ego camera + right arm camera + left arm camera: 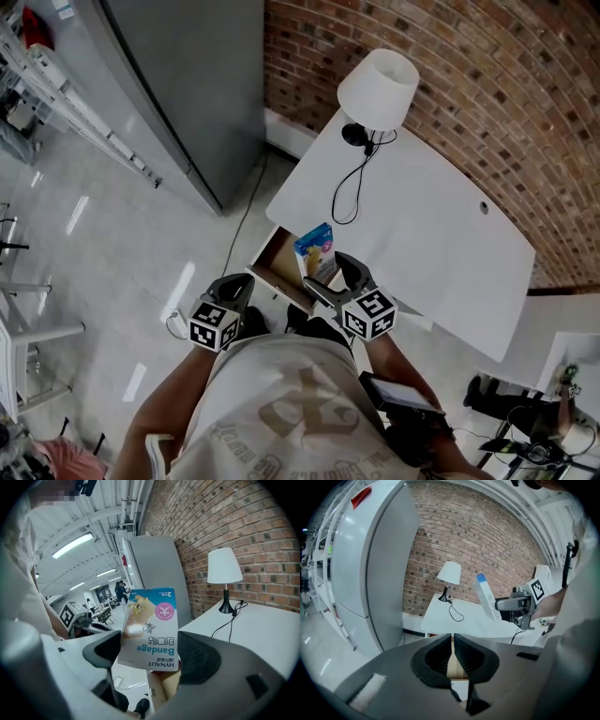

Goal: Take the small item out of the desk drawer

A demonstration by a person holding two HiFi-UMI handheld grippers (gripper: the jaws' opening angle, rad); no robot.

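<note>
The bandage box [150, 630] stands between the fingers [199, 656] of the right gripper [149, 651], which clamp its lower half; its print faces that camera upside down. In the head view it is raised over the open drawer [274, 267], at the near edge of the white table [422, 225]. The left gripper [453, 654] is clenched to a thin slit with nothing in it, low beside the drawer. The lamp [378, 89] stands well apart at the table's far corner, and bare floor [112, 234] lies to the left
</note>
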